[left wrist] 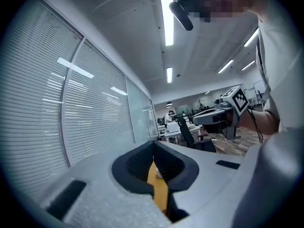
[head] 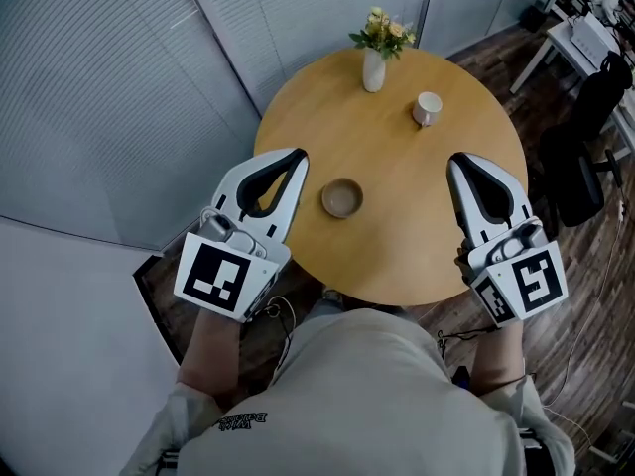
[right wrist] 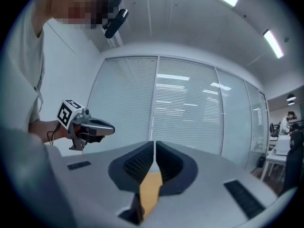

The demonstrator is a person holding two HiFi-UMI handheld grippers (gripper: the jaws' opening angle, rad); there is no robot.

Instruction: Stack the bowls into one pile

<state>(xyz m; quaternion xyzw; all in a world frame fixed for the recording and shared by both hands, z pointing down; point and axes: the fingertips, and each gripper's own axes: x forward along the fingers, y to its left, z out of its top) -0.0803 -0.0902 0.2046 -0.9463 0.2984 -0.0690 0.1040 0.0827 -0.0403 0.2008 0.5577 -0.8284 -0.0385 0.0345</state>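
Near the front edge of the bench [head: 417,228], a bowl [head: 341,198] is sitting between the left gripper [head: 296,159] and the right gripper [head: 458,163], apart from both. Both grippers are hovering above the bench with fingers clenched on nothing. Whether that bowl is already a pile, the views are not showing. Coming down with fingers clenched is risking a shove that slides the bowl away, and a wide sweep is risking tipping the cup [head: 428,108] or the vase [head: 373,69].
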